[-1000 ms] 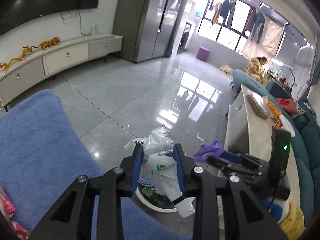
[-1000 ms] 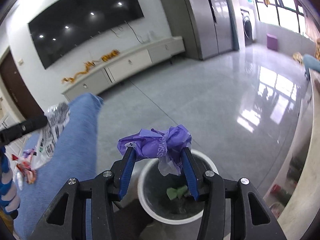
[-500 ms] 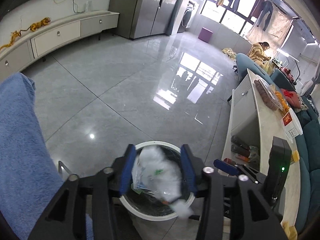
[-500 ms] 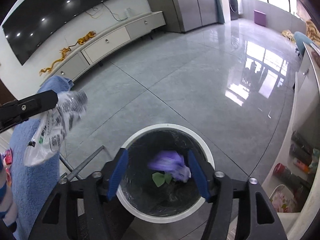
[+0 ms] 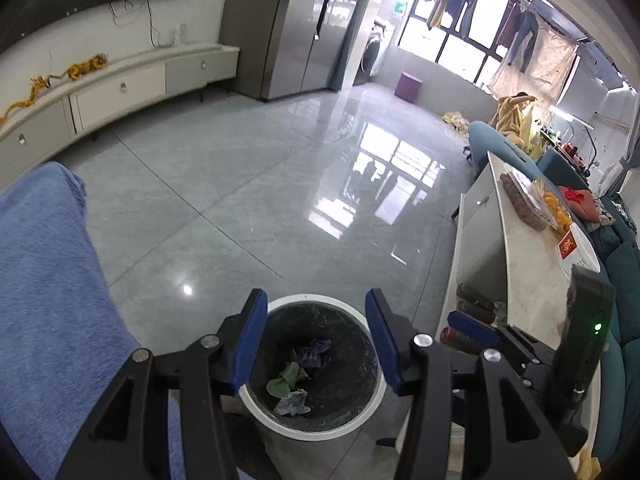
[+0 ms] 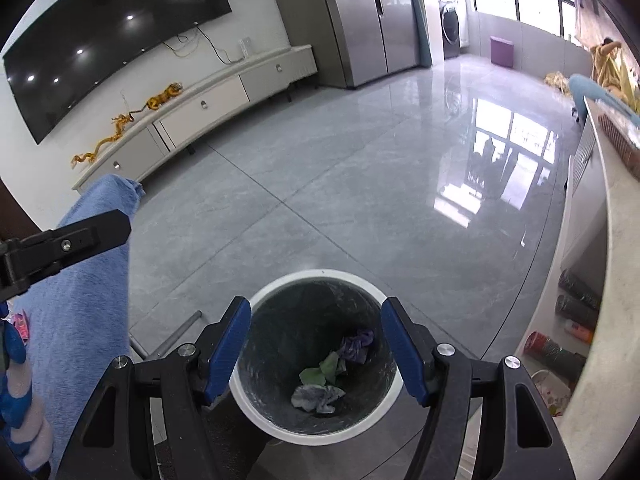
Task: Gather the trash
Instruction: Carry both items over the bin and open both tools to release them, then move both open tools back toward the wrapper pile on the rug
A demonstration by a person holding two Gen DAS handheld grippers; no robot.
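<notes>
Both jaws released, nothing between the pads: left gripper [image 5: 316, 340] and right gripper [image 6: 316, 350] hang directly over the white-rimmed bin [image 6: 394, 392], aimed down so drops fall inside. Purple wad [image 6: 356, 346], green scrap [image 6: 324, 370] and white crumpled bag [image 6: 318, 398] lie at its bottom. Blue blanket [image 5: 44, 280] sits at left.

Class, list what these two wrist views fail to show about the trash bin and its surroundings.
- Trash bin: near rim, right wrist view, hidden behind gripper fingers.
- Pink wrapper: cut off at the left edge.
- Bottles under the counter, left wrist view: labels too small.
</notes>
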